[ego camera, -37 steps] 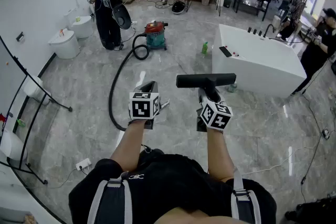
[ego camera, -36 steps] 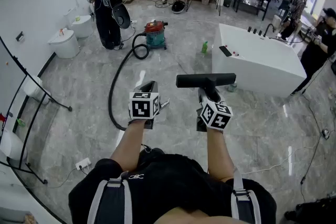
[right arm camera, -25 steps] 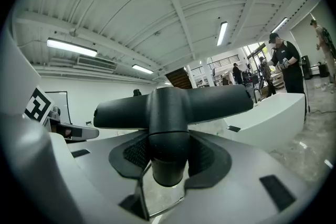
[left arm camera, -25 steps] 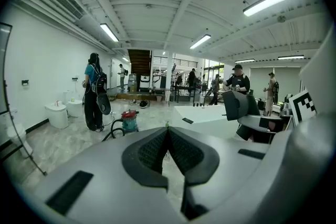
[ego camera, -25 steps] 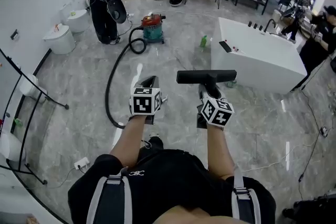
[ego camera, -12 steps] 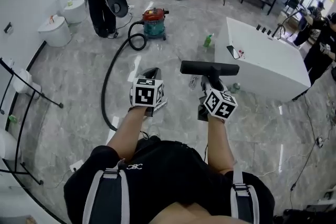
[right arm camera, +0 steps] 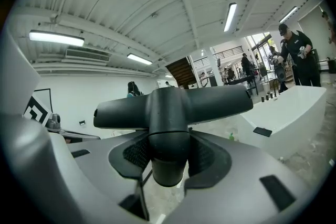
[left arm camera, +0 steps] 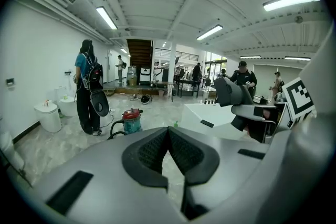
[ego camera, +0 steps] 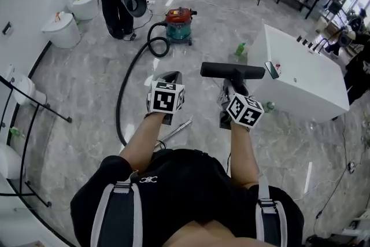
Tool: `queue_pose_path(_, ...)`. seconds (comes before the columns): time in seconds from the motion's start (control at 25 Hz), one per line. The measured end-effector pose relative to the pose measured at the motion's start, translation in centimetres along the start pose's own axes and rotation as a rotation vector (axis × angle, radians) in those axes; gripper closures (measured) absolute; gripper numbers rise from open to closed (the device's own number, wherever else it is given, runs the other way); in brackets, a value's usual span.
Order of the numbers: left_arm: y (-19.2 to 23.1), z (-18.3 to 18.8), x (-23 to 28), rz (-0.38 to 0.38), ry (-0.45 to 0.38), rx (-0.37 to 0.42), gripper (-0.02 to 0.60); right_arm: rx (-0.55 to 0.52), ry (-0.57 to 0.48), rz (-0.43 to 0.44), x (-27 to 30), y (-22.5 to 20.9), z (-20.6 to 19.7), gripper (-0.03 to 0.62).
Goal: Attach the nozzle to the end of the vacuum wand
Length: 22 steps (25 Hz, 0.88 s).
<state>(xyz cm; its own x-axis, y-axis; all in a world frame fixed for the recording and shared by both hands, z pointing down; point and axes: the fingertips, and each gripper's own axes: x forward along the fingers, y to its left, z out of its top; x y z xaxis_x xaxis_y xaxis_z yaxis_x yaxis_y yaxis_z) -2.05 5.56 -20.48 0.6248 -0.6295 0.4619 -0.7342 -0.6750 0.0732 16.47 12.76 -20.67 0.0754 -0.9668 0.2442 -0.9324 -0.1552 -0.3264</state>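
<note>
My right gripper [ego camera: 232,88] is clamped on the neck of the black nozzle [ego camera: 232,70], holding it crossways above the floor. My left gripper [ego camera: 169,77], just left of the nozzle, has its jaws together on nothing. The metal wand [ego camera: 178,128] lies on the floor below and left of the nozzle, and its black hose [ego camera: 119,110] leads to the red vacuum [ego camera: 178,25] beyond.

Head view looks down; gripper views forward, sharing white tub [ego camera: 300,78].
</note>
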Motion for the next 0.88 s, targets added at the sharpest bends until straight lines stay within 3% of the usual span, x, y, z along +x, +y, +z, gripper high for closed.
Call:
queue_pose_path(0.2,4.4,0.2,3.9,-0.023,0.048,-0.037,0.572,0.006,0.038,-0.017,5.4,1.4,0.1,0.405)
queue_pose_path(0.4,6.2,-1.0,7.7,-0.02,0.084,-0.093,0.572,0.009,0.085,-0.028,8.8,-0.3,-1.1,0.405)
queue_pose_path(0.52,6.9,-2.8,10.2,-0.019,0.123,-0.13,0.572,0.049,0.075,-0.028,11.0,-1.9,-2.2,0.405)
queue_pose_path(0.72,8.7,-5.2,13.2,0.012,0.208,-0.157,0.572,0.06,0.159,-0.011,15.2,-3.4,-4.2,0.405)
queue_pose_path(0.88,9.7,-9.8,16.6,0.011,0.313,-0.151,0.572,0.057,0.221,0.003,18.7,-5.0,-7.0,0.405)
